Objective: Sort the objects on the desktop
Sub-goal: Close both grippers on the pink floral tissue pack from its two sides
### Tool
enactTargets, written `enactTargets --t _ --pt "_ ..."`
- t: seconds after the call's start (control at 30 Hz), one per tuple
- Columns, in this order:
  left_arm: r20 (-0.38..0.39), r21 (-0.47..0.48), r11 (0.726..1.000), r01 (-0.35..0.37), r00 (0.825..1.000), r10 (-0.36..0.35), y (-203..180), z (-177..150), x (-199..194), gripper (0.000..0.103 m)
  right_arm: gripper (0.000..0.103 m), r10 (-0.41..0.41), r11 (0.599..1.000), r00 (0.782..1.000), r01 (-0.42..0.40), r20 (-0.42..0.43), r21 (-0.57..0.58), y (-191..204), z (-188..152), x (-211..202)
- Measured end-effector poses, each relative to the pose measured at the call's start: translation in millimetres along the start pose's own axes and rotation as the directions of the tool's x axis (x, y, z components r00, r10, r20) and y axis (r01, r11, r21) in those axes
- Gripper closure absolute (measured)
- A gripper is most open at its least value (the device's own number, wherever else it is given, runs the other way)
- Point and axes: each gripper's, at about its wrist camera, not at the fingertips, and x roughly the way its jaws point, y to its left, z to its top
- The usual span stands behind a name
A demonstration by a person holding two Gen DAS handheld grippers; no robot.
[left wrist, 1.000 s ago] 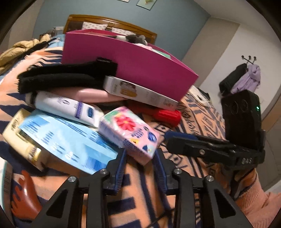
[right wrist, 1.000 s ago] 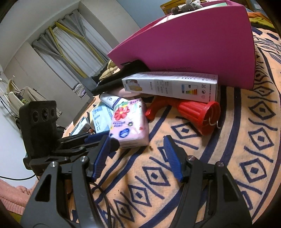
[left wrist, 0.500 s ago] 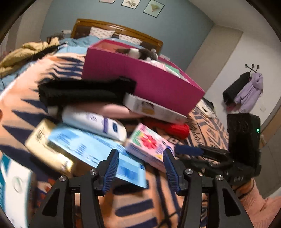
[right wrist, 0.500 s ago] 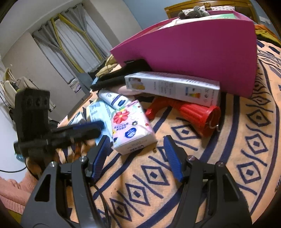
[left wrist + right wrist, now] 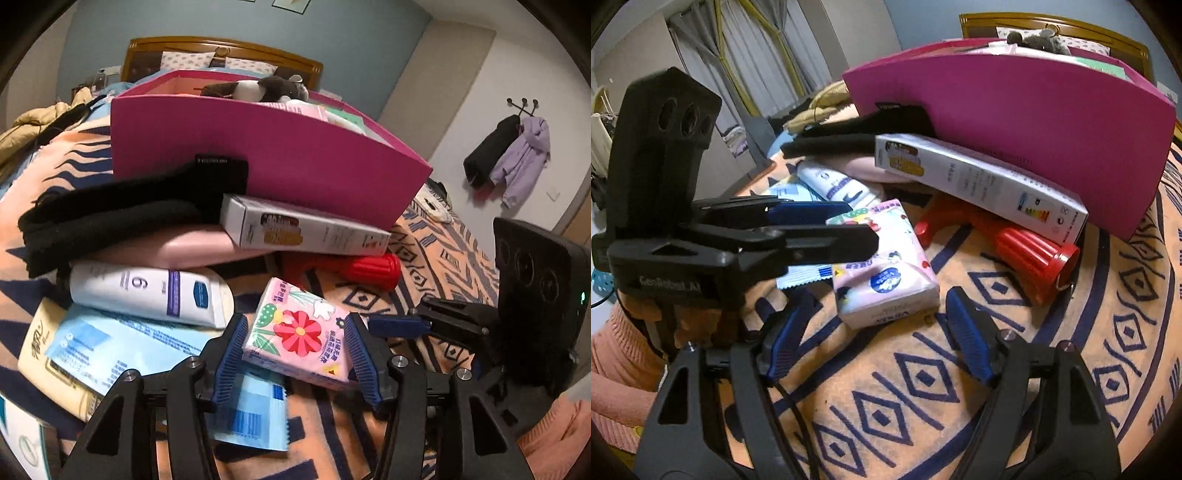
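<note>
A pink tissue pack (image 5: 299,339) with a red flower print lies on the patterned blanket (image 5: 960,387). My left gripper (image 5: 295,354) is open and straddles it, a blue pad close on either side; I cannot see either pad pressing. In the right wrist view the left gripper (image 5: 862,225) reaches in from the left over the tissue pack (image 5: 886,273). My right gripper (image 5: 877,339) is open with its jaws opening. The pack's near end lies just ahead of its tips, untouched. A magenta box (image 5: 277,158) holding a plush toy (image 5: 258,88) stands behind.
Against the box (image 5: 1034,110) lean a white carton (image 5: 306,229), a red ribbed bottle (image 5: 362,269) and black cloth (image 5: 122,210). A white tube (image 5: 147,291) and a light blue packet (image 5: 129,350) lie left of the pack. A sleeve (image 5: 613,369) shows lower left.
My left gripper widened and moved forward until the tissue pack lay between its pads. My right gripper rolled, came closer to the pack and spread its fingers.
</note>
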Motion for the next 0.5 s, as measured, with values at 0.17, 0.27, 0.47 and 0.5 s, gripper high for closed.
enactTargets --t 0.17,0.27,0.47,0.5 --pt "-0.008 -0.025 0.999 0.037 0.999 -0.037 -2 -9 -7 0.048 0.044 0.002 1.000 1.000 -0.002 0.021 0.014 -9 -2 -9" --pt "-0.007 -0.047 0.996 0.073 0.997 -0.074 -5 -14 -10 0.048 0.044 0.005 1.000 1.000 -0.005 0.011 0.003 -10 -5 -13" --pt "-0.022 -0.061 0.988 0.139 0.990 -0.140 -12 -20 -9 0.048 0.043 -0.007 1.000 1.000 0.007 -0.010 0.010 -16 -12 -19" --pt "-0.022 -0.059 0.989 0.137 0.990 -0.139 -13 -20 -9 0.048 0.043 -0.008 1.000 1.000 0.008 -0.006 0.015 -17 -12 -21"
